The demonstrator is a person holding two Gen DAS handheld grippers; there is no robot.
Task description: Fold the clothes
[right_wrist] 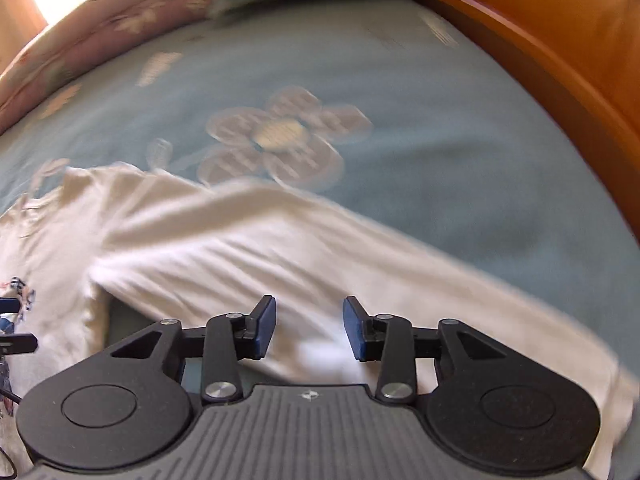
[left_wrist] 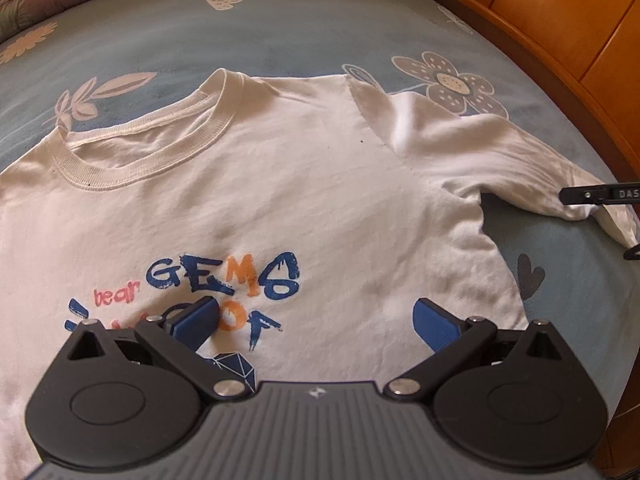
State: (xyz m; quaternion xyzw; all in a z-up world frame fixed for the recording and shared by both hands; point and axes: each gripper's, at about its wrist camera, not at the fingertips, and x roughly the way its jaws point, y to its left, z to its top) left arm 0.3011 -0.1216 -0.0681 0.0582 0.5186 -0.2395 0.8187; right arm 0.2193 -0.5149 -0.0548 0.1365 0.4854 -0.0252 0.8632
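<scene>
A white T-shirt lies front up on the bed, its collar toward the far side and a blue and orange "GEMS" print on the chest. My left gripper hovers over the print, jaws wide open, nothing between the blue pads. The shirt's sleeve stretches out flat to the right. My right gripper stands open just above this sleeve, with its pads apart and the cloth lying under the gap. In the left wrist view the right gripper shows at the sleeve's cuff.
The bed has a blue sheet with flower patterns. A wooden bed frame curves along the right side. Pillows lie at the far end. The right wrist view is blurred.
</scene>
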